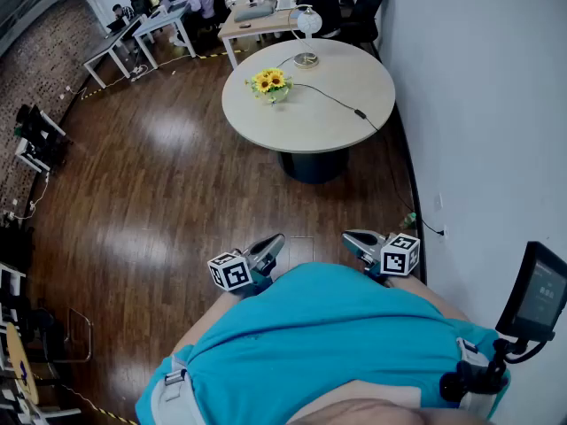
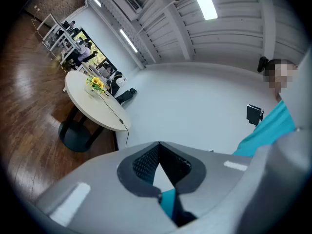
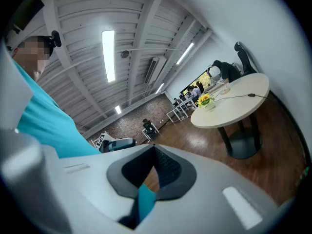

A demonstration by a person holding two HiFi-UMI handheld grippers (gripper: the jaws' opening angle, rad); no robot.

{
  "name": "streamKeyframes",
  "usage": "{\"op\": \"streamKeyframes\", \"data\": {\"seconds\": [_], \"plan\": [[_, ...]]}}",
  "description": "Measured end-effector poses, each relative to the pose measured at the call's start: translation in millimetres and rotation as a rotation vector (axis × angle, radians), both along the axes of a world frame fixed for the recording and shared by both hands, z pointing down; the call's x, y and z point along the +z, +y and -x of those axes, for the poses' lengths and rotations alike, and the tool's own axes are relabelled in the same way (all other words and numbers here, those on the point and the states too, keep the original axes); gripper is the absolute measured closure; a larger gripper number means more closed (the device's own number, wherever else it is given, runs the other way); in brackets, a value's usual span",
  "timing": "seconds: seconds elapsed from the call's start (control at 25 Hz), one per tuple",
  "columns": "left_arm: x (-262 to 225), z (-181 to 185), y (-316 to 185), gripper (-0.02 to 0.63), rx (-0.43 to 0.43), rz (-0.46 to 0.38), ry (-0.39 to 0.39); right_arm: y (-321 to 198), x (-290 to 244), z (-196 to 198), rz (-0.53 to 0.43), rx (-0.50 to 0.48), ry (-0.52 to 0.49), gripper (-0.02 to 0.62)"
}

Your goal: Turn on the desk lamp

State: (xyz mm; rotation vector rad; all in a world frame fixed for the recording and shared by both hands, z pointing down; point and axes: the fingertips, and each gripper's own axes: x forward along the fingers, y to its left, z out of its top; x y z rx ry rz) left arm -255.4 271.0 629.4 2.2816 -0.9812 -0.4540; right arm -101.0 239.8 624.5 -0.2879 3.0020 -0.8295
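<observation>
Two grippers sit low and close to the person's teal shirt (image 1: 328,326), one to each side, each carrying one marker cube. The left gripper (image 1: 270,244) has its jaws brought together, the dark pads meeting at the tips with nothing between them, as the left gripper view shows (image 2: 159,145). The right gripper (image 1: 354,237) is closed and empty in the same way (image 3: 154,147). Both point out over the wood floor (image 1: 177,193), well apart from the one desk lamp (image 1: 307,25). The lamp stands ahead of them at the far edge of the single round table (image 1: 310,122), its white globe head above a round base. One dark cord (image 1: 332,98) runs from that base across the tabletop towards the white wall (image 1: 478,104), with a small block partway along it. The only container on the table is one small pot (image 1: 274,96), near the lamp on the table's left part, and it holds a bunch of yellow sunflowers (image 1: 268,81). One dark screen (image 1: 537,290) on a mount stands at the person's right side. Beyond the table, desks with seated people fill the far end of the room.
</observation>
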Motion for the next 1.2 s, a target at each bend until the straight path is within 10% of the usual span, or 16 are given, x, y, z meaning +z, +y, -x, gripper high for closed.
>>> {"op": "streamKeyframes", "data": {"seconds": [0.4,0.88,1.2], "plan": [[-8,-74,-8,0.586,0.056,-0.081,-0.032,-8,13,-68,-0.019,0.020,-0.032,0.594],[-39,-171,-17,0.586,0.079,0.027,-0.081,-15,-25,-170,0.027,0.078,-0.067,0.594],[-17,-113,-60,0.586,0.123,0.034,-0.021,-47,-10,-110,0.028,0.085,0.020,0.594]]}}
